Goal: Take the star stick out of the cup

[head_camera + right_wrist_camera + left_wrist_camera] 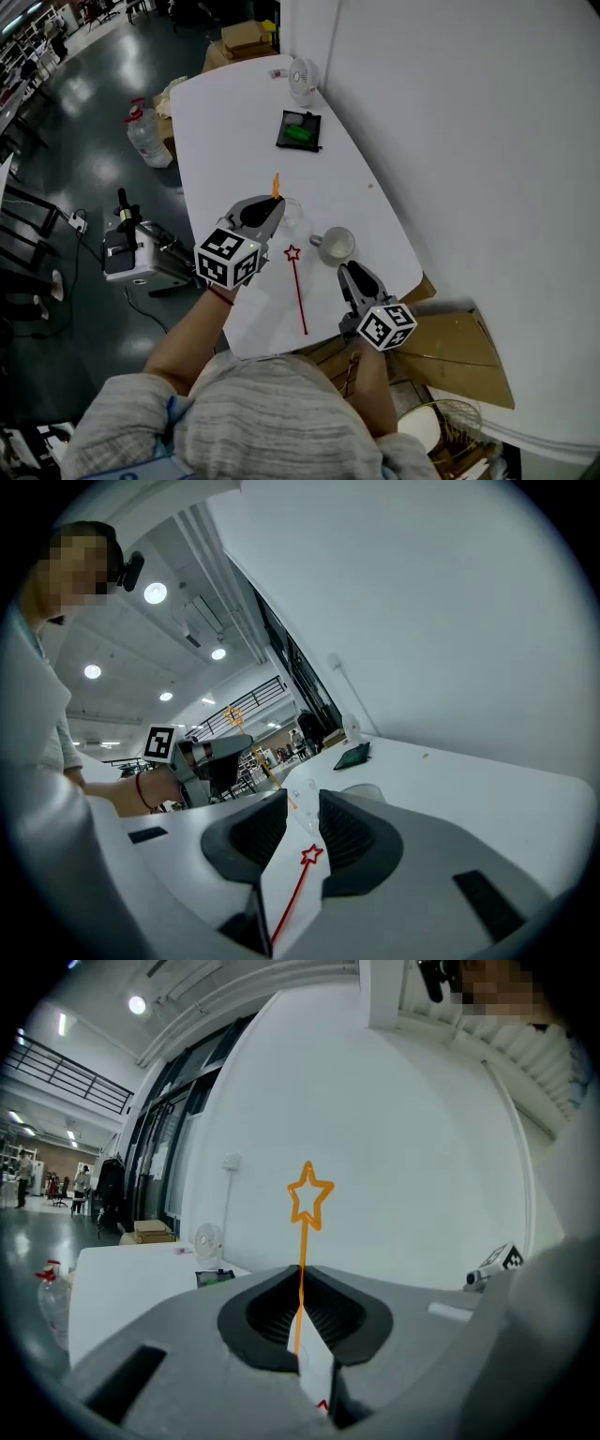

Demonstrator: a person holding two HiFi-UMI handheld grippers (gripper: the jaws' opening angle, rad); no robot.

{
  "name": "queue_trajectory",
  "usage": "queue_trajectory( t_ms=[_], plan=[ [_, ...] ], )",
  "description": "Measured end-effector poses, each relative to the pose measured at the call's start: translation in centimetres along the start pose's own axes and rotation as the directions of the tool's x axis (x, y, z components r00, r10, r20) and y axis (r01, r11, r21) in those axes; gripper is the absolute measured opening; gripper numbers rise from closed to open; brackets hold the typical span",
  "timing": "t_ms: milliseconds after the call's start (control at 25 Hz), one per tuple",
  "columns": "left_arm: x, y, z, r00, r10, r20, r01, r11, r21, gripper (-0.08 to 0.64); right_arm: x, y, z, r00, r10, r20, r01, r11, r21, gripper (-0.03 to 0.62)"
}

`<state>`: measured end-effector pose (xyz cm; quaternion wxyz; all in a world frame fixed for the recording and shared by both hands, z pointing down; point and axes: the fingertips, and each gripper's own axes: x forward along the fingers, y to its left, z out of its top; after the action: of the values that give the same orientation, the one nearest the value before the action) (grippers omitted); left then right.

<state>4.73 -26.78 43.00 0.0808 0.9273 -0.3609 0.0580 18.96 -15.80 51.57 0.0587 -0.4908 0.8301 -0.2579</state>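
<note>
Tabletop [225,122] white beside white wall [450,112], left gripper [275,202] clamping orange star stick [302,1251], right gripper [352,274] released.

Your left gripper [274,208] pinches the orange star stick [276,184] upright, while the red star stick [298,286] lies flat on the white table [225,122].

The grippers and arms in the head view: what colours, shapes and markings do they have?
The left gripper and right gripper have grey shells with black ribbed pads. Each carries a white cube with black square markers. The person wears a mottled grey top and a red band on the left wrist.
</note>
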Motion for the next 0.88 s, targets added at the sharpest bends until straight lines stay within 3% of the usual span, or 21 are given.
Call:
queue_trajectory(
  t_ms=[240, 440, 520, 640, 880],
  plan=[
    [-2.5, 0.0, 1.8, 0.998, -0.008, 0.066, 0.010, 0.999, -0.040, 0.023, 0.1, 0.5, -0.1, 1.000, 0.007, -0.009, -0.007, 1.000, -0.001, 0.104],
    [-4.1, -0.2, 1.2, 0.996, -0.074, 0.057, 0.083, 0.981, -0.173, 0.023, 0.0, 0.7, -0.2, 1.000, 0.012, -0.013, -0.012, 1.000, 0.005, 0.104],
    [-4.4, -0.2, -0.5, 0.994, -0.108, 0.013, 0.107, 0.963, -0.248, 0.023, 0.1, 0.9, -0.5, 1.000, 0.017, -0.021, -0.017, 1.000, 0.007, 0.104],
    [-4.7, -0.5, -4.8, 0.980, -0.176, -0.092, 0.129, 0.917, -0.377, 0.023, 0.3, 1.2, -1.1, 0.999, 0.025, -0.037, -0.024, 1.000, 0.013, 0.104],
    [-5.3, -1.5, -13.8, 0.916, -0.297, -0.270, 0.106, 0.827, -0.552, 0.023, 0.6, 1.6, -2.5, 0.997, 0.031, -0.076, -0.030, 0.999, 0.020, 0.104]
  ],
)
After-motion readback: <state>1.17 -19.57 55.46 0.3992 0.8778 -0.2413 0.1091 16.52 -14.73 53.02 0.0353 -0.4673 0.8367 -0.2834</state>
